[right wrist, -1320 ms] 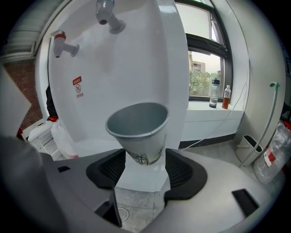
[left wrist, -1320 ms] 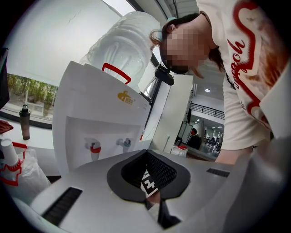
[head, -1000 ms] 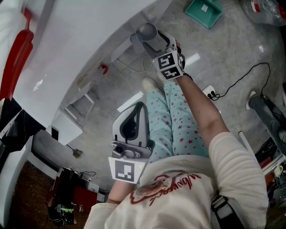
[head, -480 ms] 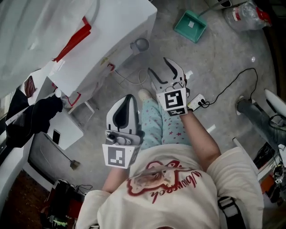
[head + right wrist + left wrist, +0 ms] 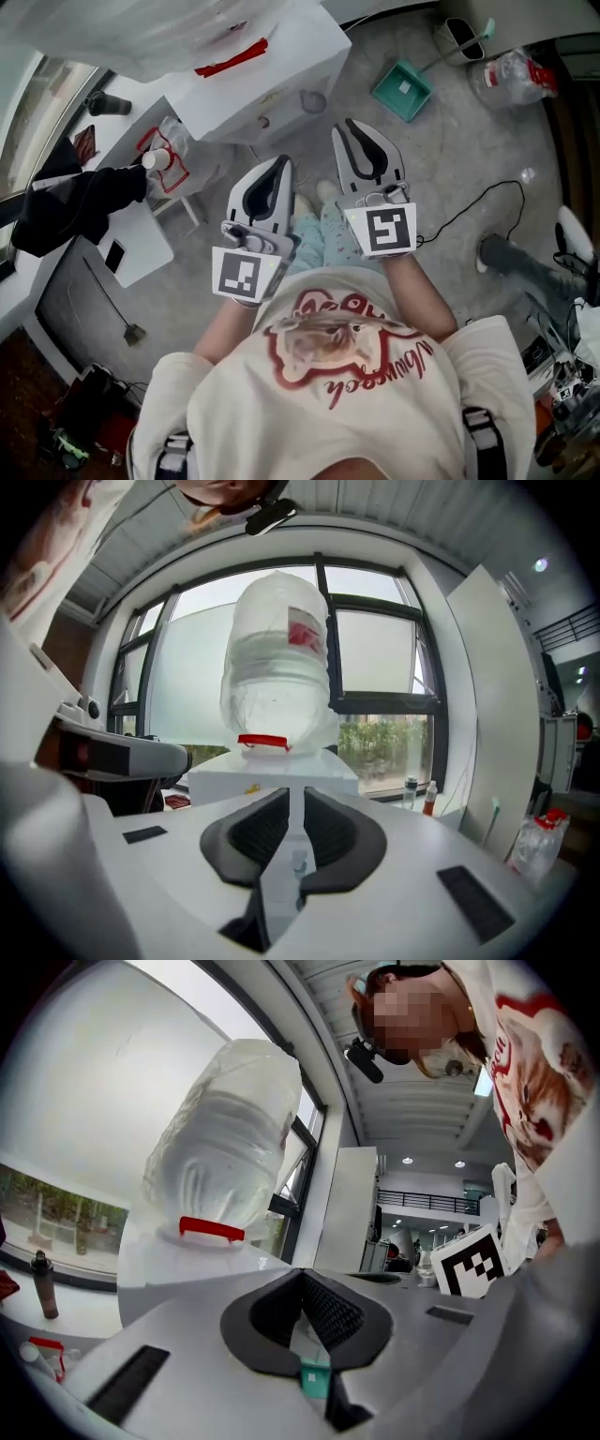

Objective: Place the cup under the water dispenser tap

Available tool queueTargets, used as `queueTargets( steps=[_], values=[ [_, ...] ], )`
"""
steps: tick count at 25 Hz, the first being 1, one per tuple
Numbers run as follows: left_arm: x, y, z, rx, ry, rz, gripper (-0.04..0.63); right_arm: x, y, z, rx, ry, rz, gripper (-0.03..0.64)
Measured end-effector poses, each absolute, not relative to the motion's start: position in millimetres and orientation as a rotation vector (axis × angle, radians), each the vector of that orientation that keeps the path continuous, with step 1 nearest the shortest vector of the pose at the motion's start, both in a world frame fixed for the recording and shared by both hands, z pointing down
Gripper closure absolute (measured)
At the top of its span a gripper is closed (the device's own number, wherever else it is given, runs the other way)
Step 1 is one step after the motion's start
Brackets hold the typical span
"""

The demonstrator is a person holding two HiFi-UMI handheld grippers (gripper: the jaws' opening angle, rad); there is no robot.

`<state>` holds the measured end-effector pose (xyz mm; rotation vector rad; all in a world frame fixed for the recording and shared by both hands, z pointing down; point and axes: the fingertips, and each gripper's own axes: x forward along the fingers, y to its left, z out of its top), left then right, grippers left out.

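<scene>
A: Tool state?
B: Both up in front of our chest, roughly level. The left gripper [image 5: 300, 1275] is pressed together and empty. The right gripper [image 5: 289, 797] is closing, a thin slit showing, nothing in it.
A: And the cup?
B: The cup [image 5: 312, 100] is low down, upright, just beside the front of the dispenser [image 5: 281, 66]. Neither tool is near it.
A: What can bite us?
B: Nearest first: our shoe [image 5: 325, 190] is near the cup, so one step forward could kick it over. A cable [image 5: 469, 211] loops on the floor [image 5: 441, 150] to our right, so that's a trip risk. Bigger one: we can't make out the tap from up here, so we can't confirm the cup sits under it. If it's off, water hits the floor.
A: Contents?
B: The cup looks empty, our guess. The big bottle [image 5: 279, 658] is upside down on the dispenser, wrapped in film, fill level unreadable. Further off there's a small white cup [image 5: 155, 159] to the left and a dark flask [image 5: 42, 1283] on the sill [image 5: 75, 1309]. We can't see the contents of either.
</scene>
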<state>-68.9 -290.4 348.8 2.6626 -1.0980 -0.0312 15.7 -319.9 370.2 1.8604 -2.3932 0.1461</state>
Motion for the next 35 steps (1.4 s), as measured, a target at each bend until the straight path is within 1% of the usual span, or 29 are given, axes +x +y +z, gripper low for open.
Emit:
queueTargets(
  steps=[3, 7, 13, 19, 24, 31, 35],
  values=[
    [-72.4, -285.6, 333.1, 2.690, -1.084, -0.054, 0.575, 10.6, -312.7, 354.8, 1.834, -2.388, 0.076, 0.574],
    [-83.7, -275.9, 317.3, 2.720, -1.084, -0.069, 0.575, -3.6, -299.0, 326.4, 1.798, -2.463, -0.026, 0.592],
    [-96.3, -248.8, 290.2, 2.769, -1.135, -0.100, 0.575, -22.0, -268.9, 305.9, 1.724, -2.611, 0.041, 0.592],
    [-86.5, -198.2, 266.0, 2.823, -1.190, -0.135, 0.575, -30.9, -208.6, 304.9, 1.642, -2.658, 0.050, 0.592],
    [-64.7, -118.7, 253.5, 2.806, -1.266, -0.207, 0.575, -11.0, -122.0, 296.2, 1.583, -2.680, -0.011, 0.592],
    [-13.8, 54.1, 261.6, 2.803, -1.392, -0.234, 0.575, 44.4, 52.8, 293.2, 1.523, -2.750, -0.110, 0.592],
    [10.4, 144.4, 251.3, 2.768, -1.481, -0.258, 0.575, 77.6, 143.3, 289.8, 1.464, -2.714, -0.092, 0.592]
  ],
)
